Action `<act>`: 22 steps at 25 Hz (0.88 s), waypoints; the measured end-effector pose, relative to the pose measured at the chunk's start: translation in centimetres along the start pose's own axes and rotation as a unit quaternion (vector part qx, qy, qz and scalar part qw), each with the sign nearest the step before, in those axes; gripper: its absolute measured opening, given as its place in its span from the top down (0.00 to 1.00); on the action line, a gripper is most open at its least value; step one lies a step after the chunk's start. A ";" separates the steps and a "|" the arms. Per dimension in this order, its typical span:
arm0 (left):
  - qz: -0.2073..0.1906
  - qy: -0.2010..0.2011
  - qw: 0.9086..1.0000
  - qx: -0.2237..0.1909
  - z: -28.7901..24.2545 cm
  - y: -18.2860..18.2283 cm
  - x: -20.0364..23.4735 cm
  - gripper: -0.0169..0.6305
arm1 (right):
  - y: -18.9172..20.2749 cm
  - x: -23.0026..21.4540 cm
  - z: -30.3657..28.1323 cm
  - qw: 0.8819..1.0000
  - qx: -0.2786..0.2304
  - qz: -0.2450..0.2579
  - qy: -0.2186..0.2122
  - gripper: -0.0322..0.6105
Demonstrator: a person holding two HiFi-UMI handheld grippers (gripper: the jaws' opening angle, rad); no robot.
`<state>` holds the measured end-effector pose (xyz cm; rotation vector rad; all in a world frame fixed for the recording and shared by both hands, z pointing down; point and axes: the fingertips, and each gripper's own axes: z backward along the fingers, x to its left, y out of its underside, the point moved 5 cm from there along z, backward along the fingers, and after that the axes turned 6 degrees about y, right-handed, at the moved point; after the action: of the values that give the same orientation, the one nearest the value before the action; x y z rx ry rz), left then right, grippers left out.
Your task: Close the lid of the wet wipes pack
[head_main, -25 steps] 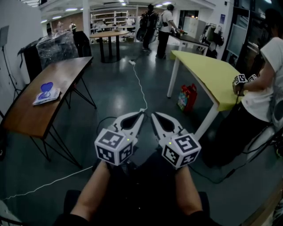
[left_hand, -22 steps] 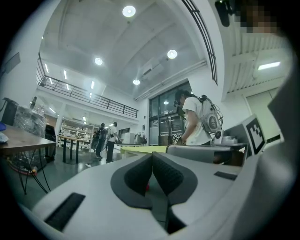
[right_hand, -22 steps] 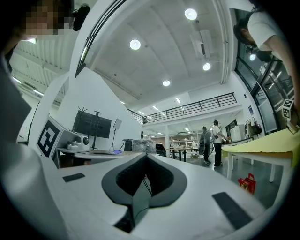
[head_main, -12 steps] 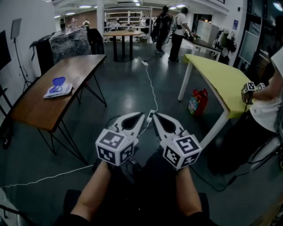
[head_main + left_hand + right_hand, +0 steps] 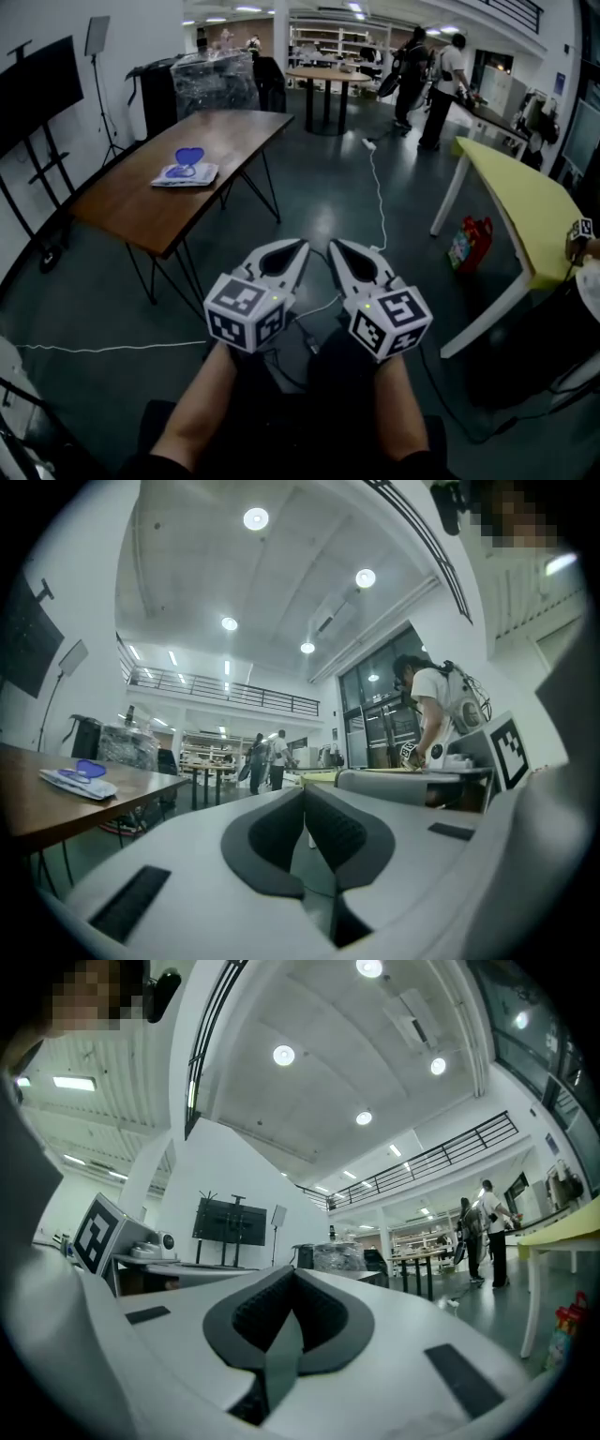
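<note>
A long brown table stands on thin black legs at the left of the room. The wet wipes pack lies flat near the middle of it, and its blue lid stands up open. On the dark floor lies a white cable, and a red bag sits by the yellow table.

Dim overall — ceiling lights glare; fisheye-bent edges, black corners.
</note>
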<state>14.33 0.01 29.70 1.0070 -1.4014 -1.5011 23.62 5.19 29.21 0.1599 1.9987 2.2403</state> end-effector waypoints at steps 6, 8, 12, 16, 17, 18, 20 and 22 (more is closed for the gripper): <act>-0.008 -0.069 0.998 0.007 4.3 -0.2 3.3 0.96 | 0.3 3.6 -3.6 0.998 -0.005 -0.012 -0.061 0.93; -0.008 -0.090 0.996 0.006 5.8 -0.4 4.2 0.96 | 0.4 4.9 -4.7 0.997 -0.005 -0.013 -0.081 0.93; -0.010 -0.128 0.992 0.004 8.6 -0.5 5.7 0.96 | 0.4 7.6 -6.3 0.993 -0.005 -0.012 -0.117 0.93; -0.010 -0.154 0.988 0.003 10.8 -0.3 6.8 0.96 | 0.8 9.9 -7.5 0.989 -0.003 -0.011 -0.144 0.93; -0.009 -0.160 0.987 0.003 11.3 -0.3 7.1 0.96 | 0.8 10.3 -7.8 0.989 -0.002 -0.011 -0.150 0.93; -0.009 -0.165 0.986 0.003 11.8 -0.3 7.4 0.96 | 0.9 10.8 -8.1 0.988 -0.001 -0.011 -0.155 0.93; -0.009 -0.175 0.984 0.004 12.6 -0.3 7.8 0.96 | 0.9 11.5 -8.5 0.986 0.000 -0.012 -0.164 0.93; -0.009 -0.184 0.983 0.004 13.3 -0.4 8.3 0.96 | 0.9 12.1 -8.9 0.985 0.001 -0.013 -0.173 0.93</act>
<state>-0.96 -3.33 29.91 0.7714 -1.6567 -1.7604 10.13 -1.55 28.97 0.4843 1.8062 2.0279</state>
